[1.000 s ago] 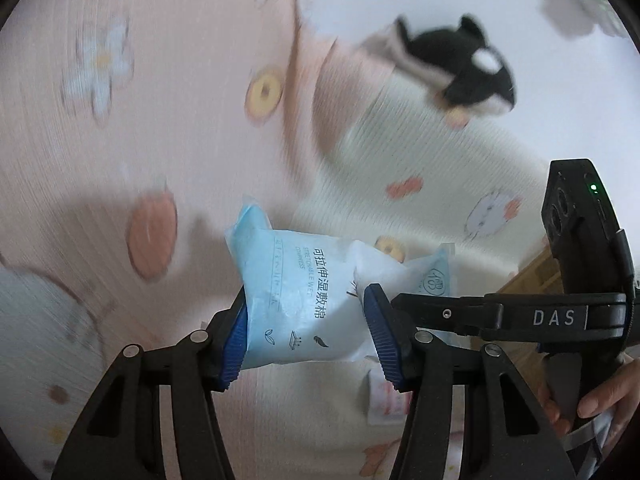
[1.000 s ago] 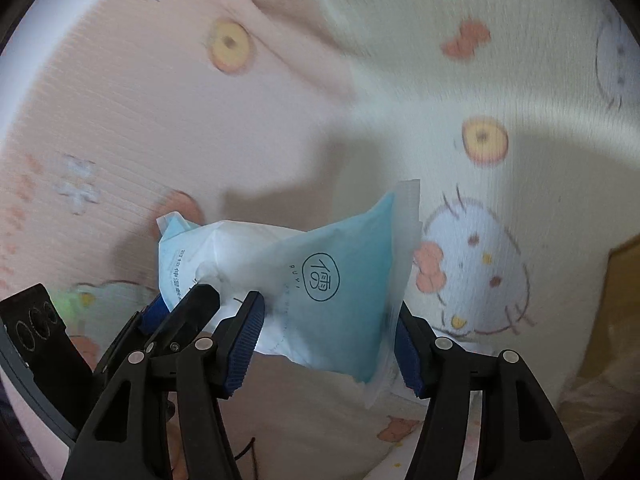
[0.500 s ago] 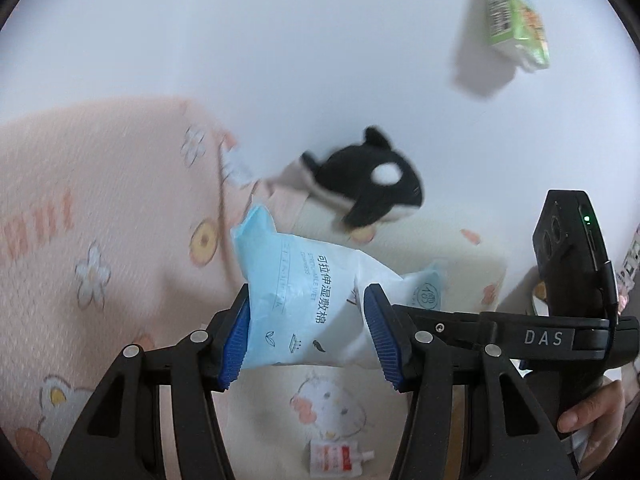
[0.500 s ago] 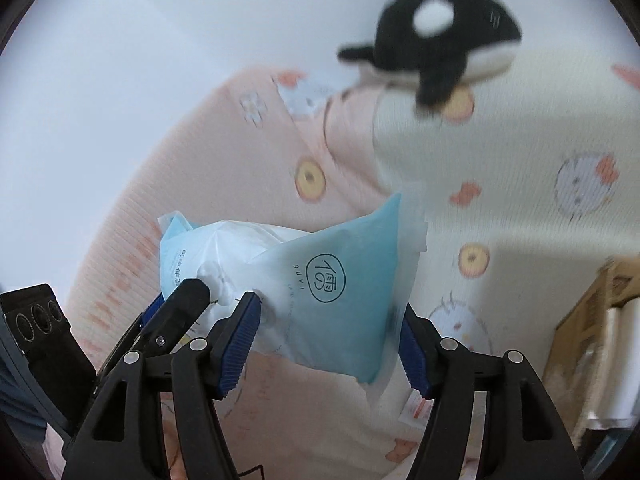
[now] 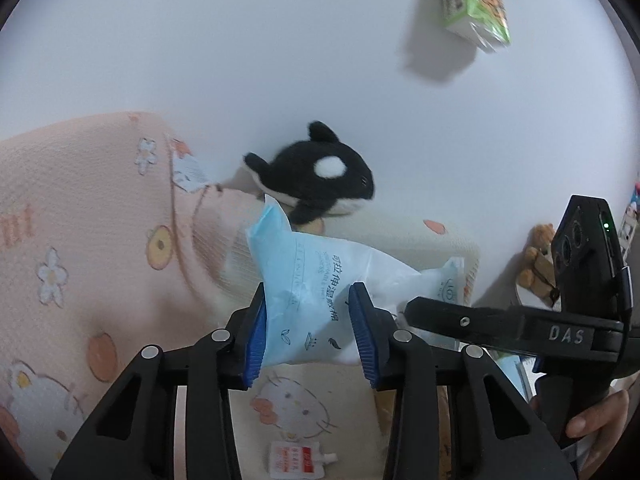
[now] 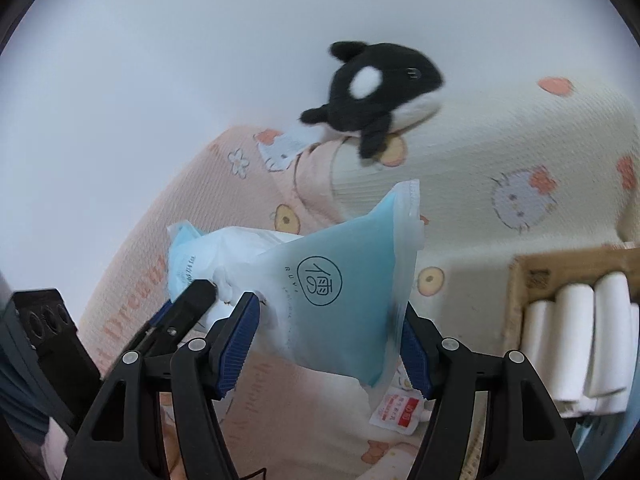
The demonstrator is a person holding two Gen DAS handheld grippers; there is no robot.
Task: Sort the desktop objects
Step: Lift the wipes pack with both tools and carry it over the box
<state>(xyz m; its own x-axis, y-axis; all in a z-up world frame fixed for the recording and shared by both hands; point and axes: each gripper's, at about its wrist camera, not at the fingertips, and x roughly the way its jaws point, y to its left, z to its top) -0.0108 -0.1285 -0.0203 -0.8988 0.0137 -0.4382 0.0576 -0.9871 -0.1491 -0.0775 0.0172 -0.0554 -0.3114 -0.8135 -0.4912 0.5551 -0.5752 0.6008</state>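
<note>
A light-blue and white packet of wet wipes (image 5: 312, 292) hangs in the air above a pink and cream cartoon blanket (image 5: 100, 240), held from both ends. My left gripper (image 5: 309, 334) is shut on its printed end, jaws closing and squeezing it narrower. My right gripper (image 6: 326, 346) is shut on the other, blue end of the packet (image 6: 328, 292), which fills its wide jaws. One left gripper finger (image 6: 192, 300) shows in the right wrist view. A black and white orca plush (image 5: 320, 180) lies beyond, on the blanket's far edge.
A green snack pack (image 5: 476, 4) lies far off on the white table. A red and white sachet (image 6: 400, 408) lies on the blanket below the packet. A cardboard box of white rolls (image 6: 572, 328) stands at the right. A small brown bear (image 5: 536, 260) sits near a hand (image 5: 596, 420).
Both grippers have risen with the packet, away from the blanket, and tilted up so the orca and white table come into view. The left jaws have drawn closer together on the packet.
</note>
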